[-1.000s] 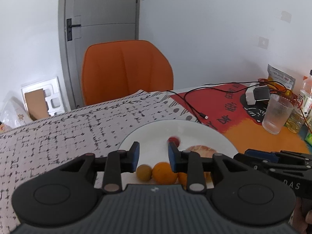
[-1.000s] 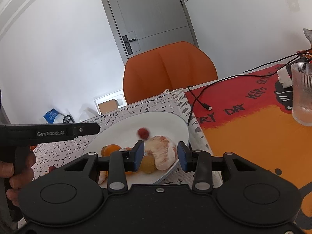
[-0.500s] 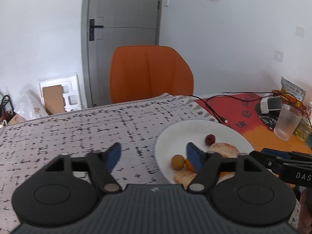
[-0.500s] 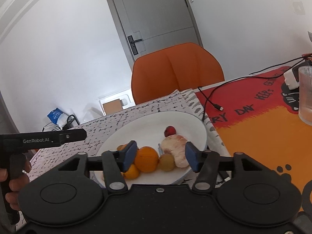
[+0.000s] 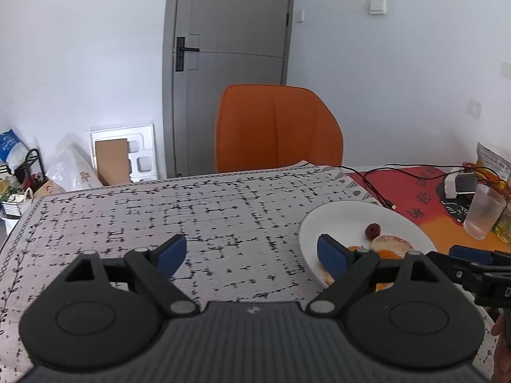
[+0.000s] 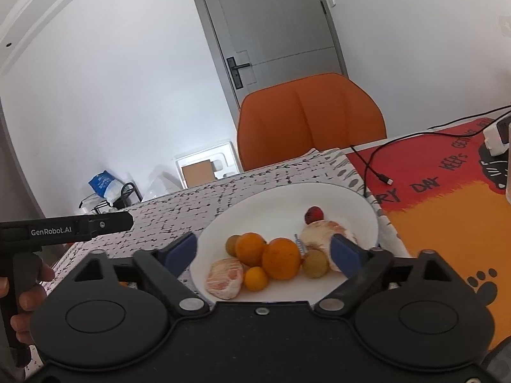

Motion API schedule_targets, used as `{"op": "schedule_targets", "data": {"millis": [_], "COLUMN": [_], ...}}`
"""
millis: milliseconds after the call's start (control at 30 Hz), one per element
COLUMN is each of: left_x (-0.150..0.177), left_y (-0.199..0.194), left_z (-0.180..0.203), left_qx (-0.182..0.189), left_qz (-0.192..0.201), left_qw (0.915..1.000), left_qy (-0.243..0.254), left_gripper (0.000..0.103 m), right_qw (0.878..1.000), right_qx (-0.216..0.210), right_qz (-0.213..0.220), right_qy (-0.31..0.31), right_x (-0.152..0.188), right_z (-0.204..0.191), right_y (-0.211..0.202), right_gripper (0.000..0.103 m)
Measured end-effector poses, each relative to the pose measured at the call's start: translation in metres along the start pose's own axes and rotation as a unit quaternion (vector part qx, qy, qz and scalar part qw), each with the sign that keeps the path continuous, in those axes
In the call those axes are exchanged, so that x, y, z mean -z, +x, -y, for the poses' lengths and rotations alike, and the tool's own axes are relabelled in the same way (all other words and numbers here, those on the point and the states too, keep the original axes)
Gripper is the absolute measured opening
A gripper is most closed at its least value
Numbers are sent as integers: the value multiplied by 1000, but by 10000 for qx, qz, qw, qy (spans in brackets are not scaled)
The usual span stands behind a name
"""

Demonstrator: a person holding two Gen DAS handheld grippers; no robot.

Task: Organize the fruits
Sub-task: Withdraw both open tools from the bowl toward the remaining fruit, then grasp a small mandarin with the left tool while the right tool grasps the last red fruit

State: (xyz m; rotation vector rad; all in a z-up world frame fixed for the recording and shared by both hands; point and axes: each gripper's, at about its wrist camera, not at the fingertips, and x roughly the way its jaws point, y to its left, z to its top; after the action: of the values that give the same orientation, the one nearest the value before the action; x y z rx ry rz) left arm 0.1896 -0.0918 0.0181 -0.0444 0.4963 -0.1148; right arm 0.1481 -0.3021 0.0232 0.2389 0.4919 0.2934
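A white plate (image 6: 345, 201) holds several fruits: two oranges (image 6: 281, 258), a small tangerine (image 6: 255, 278), two peeled citrus pieces (image 6: 223, 278), two small yellow-green fruits (image 6: 315, 263) and a dark red fruit (image 6: 314, 214). My right gripper (image 6: 265, 249) is open and empty, raised just in front of the plate. My left gripper (image 5: 252, 253) is open and empty over the patterned cloth, left of the plate (image 5: 338, 220). The dark red fruit (image 5: 372, 231) also shows in the left wrist view.
An orange chair (image 5: 278, 127) stands behind the table. A black cable (image 6: 377, 162) lies on the red and orange mat (image 6: 447, 198). A ribbed glass (image 5: 484, 212) and a charger block (image 5: 460, 185) sit at the far right. The black-and-white cloth (image 5: 191, 214) covers the left side.
Both grippers have opened wide and drawn back. The left gripper has swung left, off the plate and over the cloth. More fruit on the plate shows in the right wrist view.
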Motion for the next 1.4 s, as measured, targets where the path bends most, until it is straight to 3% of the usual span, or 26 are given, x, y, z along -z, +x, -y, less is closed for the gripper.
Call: {"op": "schedule_targets", "data": {"millis": [233,900,1233,1400], "left_x": [7,32,47,51], "left_y": [-10,-5,6,18], "left_z": [-14,-55,-64,-66], "left_qx": [-89,-300,-227,-106], "left_qz": [61,-245,-509,-705], "left_qw": [9999,9982,9970,9960], "left_qy": [-59,-452,-539,-530], "left_gripper": [96,93,76,56], "right_qw": [9999,9982,9955,9938], "right_qx": [-66,-383,-647,-718], "right_qz": [-99,-307,-407,-510], "right_qy": [-60,-342,-565,-676], "right_x": [2,7,10,10], "right_z": [-13,-46,-67,-76], "right_y": [2,24,38,48], "right_gripper": [103,103,101,88]}}
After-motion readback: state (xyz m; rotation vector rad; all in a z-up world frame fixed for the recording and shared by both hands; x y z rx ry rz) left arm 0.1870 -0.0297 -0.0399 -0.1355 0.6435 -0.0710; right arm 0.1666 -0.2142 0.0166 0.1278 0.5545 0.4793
